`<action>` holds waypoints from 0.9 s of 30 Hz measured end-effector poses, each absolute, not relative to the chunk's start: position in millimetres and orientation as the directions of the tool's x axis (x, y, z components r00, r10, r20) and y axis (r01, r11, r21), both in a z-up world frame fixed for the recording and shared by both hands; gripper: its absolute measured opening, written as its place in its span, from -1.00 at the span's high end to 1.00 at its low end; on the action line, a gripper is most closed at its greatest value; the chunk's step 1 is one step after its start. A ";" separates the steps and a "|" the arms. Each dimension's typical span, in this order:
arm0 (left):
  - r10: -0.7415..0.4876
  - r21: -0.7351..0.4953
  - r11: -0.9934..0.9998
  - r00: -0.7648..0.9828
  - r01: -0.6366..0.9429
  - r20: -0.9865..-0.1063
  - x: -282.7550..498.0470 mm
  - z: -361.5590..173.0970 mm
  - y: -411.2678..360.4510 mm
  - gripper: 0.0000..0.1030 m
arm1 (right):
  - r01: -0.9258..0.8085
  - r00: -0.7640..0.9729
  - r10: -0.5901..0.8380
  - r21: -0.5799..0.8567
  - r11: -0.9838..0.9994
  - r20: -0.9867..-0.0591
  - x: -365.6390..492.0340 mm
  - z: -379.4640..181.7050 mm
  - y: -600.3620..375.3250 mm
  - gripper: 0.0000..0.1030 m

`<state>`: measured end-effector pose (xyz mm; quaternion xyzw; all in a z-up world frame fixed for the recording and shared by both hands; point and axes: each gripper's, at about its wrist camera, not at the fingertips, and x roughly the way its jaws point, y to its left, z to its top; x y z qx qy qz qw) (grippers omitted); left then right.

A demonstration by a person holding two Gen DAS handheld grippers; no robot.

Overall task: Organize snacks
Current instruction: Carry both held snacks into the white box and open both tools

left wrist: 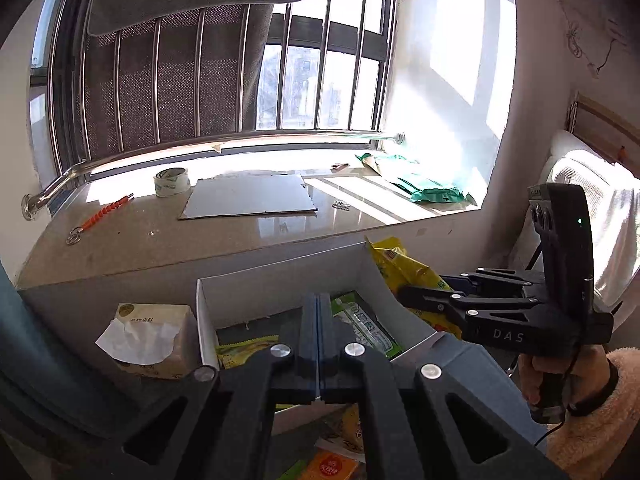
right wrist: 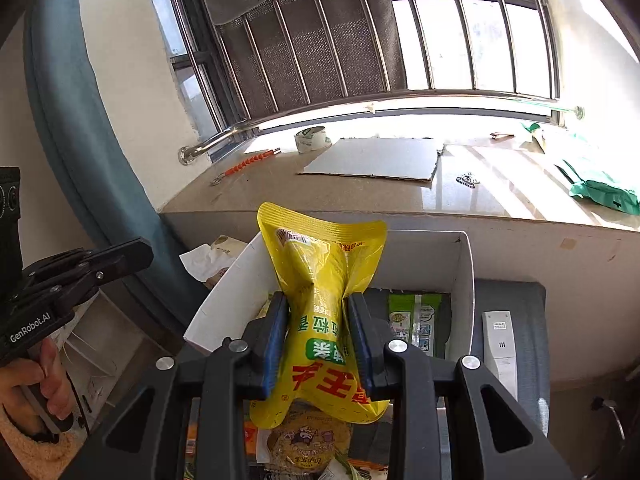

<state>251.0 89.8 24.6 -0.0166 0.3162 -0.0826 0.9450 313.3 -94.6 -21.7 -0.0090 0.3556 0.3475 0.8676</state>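
The white open-topped cardboard box (right wrist: 464, 280) hides its own floor behind the crinkled yellow plastic snack pouch (right wrist: 320, 280). Below the box, a round biscuit packet (right wrist: 304, 446) is cut by the frame's bottom edge, its print unreadable.

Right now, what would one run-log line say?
left hand-held gripper: shut, empty | right hand-held gripper: shut on yellow snack bag | above white box

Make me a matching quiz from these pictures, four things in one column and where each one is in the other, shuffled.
Things:
1. yellow bag
2. tape roll
3. tissue pack
4. remote

Places:
A. on the sill by the window
B. pinched in the right gripper
C. left of the white box
D. right of the white box

Pairs: 1-B, 2-A, 3-C, 4-D
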 end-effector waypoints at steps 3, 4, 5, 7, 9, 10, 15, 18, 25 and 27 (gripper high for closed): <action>-0.147 -0.042 0.987 0.755 0.157 -0.639 235.6 9.9 88.6 0.49 | -0.626 0.514 0.587 0.194 0.755 -0.626 302.5 -23.9 -96.3 0.35; -0.156 -0.034 0.983 0.733 0.178 -0.662 229.0 1.5 88.7 0.18 | -0.632 0.509 0.594 0.198 0.749 -0.623 297.9 -24.6 -98.7 0.35; -0.147 -0.015 0.983 0.724 0.186 -0.674 221.8 -7.7 89.4 -0.55 | -0.641 0.498 0.608 0.210 0.738 -0.618 292.8 -25.1 -101.6 0.35; -0.138 0.024 0.977 0.718 0.211 -0.683 207.3 -27.4 92.7 -0.99 | -0.653 0.490 0.625 0.219 0.725 -0.607 281.4 -25.9 -107.3 0.35; -0.189 -0.008 0.963 0.652 0.269 -0.734 199.3 -52.7 99.7 -1.00 | -0.661 0.486 0.639 0.228 0.715 -0.596 268.5 -26.8 -113.5 0.35; -0.214 -0.036 0.955 0.603 0.294 -0.769 198.6 -67.2 103.3 -1.00 | -0.666 0.483 0.647 0.231 0.709 -0.590 261.0 -26.9 -116.8 0.35; -0.205 -0.054 0.941 0.438 0.333 -0.875 196.8 -134.2 119.4 -0.99 | -0.702 0.479 0.673 0.214 0.680 -0.564 217.2 -24.5 -131.5 0.35; -0.232 -0.092 0.927 0.363 0.364 -0.903 199.1 -160.3 127.0 -0.99 | -0.707 0.487 0.676 0.204 0.677 -0.553 191.6 -23.6 -141.2 0.35; -0.302 -0.193 0.918 0.295 0.346 -0.907 212.3 -189.9 143.8 -0.96 | -0.708 0.491 0.680 0.206 0.676 -0.544 151.4 -28.8 -158.4 0.35; -0.312 -0.188 0.912 0.320 0.365 -0.895 208.4 -185.5 142.9 -0.43 | -0.708 0.488 0.679 0.206 0.675 -0.548 148.0 -31.5 -160.6 0.35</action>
